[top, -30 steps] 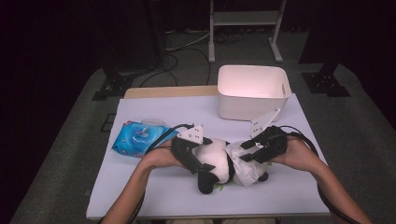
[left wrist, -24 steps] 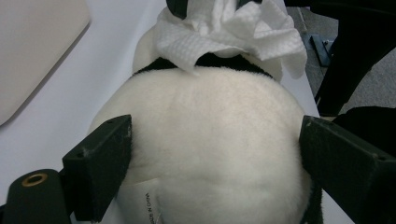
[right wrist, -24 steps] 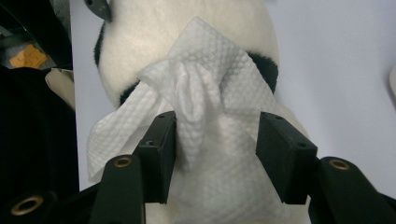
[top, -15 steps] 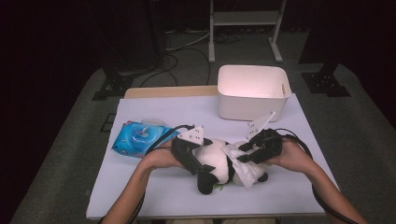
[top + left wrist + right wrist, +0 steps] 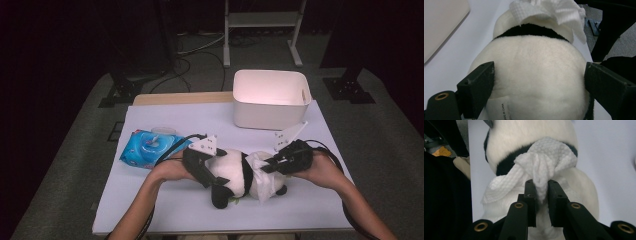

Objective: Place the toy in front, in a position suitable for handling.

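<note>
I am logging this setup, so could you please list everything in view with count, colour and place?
toy panda: one, black and white, lying near the table's front edge, between the hands.
wipe: one, white, bunched on the panda.
pack of wipes: one, blue, left side of the table.
tub: one, white, far right of the table.
table: one, white top.
frame: one, white, on the floor behind.
left tongs: black, clamped on the panda's body.
right tongs: black, just closed, pinching the wipe.
</note>
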### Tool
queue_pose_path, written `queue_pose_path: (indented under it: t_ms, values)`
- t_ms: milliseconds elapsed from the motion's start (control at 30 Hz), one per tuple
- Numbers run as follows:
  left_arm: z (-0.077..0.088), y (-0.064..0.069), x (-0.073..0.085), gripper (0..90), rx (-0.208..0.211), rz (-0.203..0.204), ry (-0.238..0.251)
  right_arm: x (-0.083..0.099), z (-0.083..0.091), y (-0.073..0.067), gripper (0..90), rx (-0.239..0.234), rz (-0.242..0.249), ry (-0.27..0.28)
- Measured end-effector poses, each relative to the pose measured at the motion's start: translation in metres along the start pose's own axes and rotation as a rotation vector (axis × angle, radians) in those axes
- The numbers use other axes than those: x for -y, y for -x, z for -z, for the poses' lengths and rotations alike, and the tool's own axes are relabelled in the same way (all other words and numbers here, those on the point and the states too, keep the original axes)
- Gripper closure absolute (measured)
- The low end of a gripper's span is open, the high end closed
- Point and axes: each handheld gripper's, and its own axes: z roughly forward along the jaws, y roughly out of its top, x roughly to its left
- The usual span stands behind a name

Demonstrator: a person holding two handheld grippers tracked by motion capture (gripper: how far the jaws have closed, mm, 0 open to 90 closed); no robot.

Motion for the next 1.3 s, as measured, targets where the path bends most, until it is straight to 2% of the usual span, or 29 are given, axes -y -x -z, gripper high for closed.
queue_pose_path:
  t_ms: [100, 233, 333, 633, 800, 1033, 1167, 1300]
  values:
    - [0.0, 0.0, 0.001, 10.8, 0.002, 0.0, 0.001, 0.012, 0.007, 0.001, 78.3, 0.026, -0.031, -0.009]
    - [-0.001, -0.001, 0.001, 10.8, 0.002, 0.004, 0.003, 0.021, 0.01, 0.001, 78.3, 0.033, -0.04, -0.002]
    - [-0.001, 0.0, 0.0, 10.7, 0.0, 0.004, 0.001, 0.018, 0.007, -0.001, 78.3, 0.024, -0.034, 0.01]
    - [-0.001, -0.001, 0.002, 11.0, -0.001, 0.002, -0.002, -0.007, -0.016, -0.01, 78.3, -0.025, 0.035, 0.026]
    - [-0.001, -0.001, 0.003, 11.9, -0.002, 0.006, 0.004, -0.003, -0.012, -0.011, 78.3, -0.024, 0.031, 0.031]
    - [-0.001, -0.002, 0.003, 11.9, 0.0, 0.01, 0.007, 0.031, 0.005, -0.008, 78.2, -0.001, -0.04, 0.072]
    - [0.0, -0.003, 0.004, 11.9, 0.002, 0.012, 0.012, 0.051, 0.01, -0.006, 78.2, 0.004, -0.097, 0.1]
    - [0.0, -0.004, 0.005, 12.0, 0.002, 0.014, 0.016, 0.067, 0.012, -0.003, 78.1, 0.008, -0.13, 0.126]
